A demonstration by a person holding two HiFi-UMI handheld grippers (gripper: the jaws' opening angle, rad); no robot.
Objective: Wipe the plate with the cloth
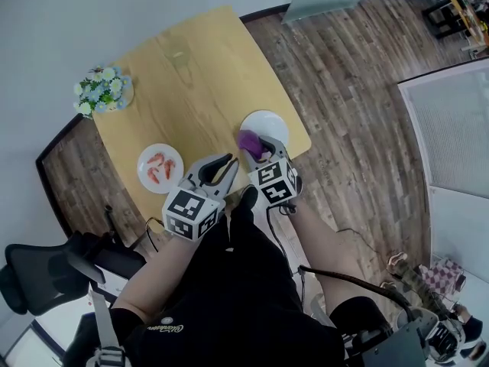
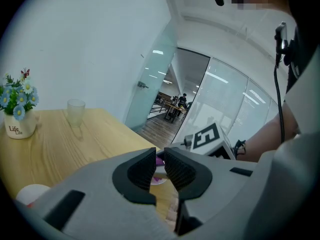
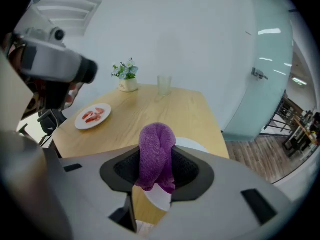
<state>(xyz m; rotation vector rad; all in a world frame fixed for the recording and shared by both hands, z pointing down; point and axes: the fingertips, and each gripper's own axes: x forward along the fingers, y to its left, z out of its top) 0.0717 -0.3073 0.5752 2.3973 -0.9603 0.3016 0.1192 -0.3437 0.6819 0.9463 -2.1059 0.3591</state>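
Well left of the plate [image 1: 269, 121], across the counter [image 1: 199, 75], a flower pot [image 2: 19, 126] reads "Life"; no other writing is legible. Just left of the plate, the left claw [image 2: 160, 156] hangs with its jaws nearly together on nothing. The right claw [image 3: 156, 166] pinches the purple cloth [image 3: 156, 144] mid-bundle, over the plate's near edge. The cloth looks soft, light and floppy, so a bunched grip suits it. The plate looks hard, smooth and breakable, and may slide unless steadied at its rim.
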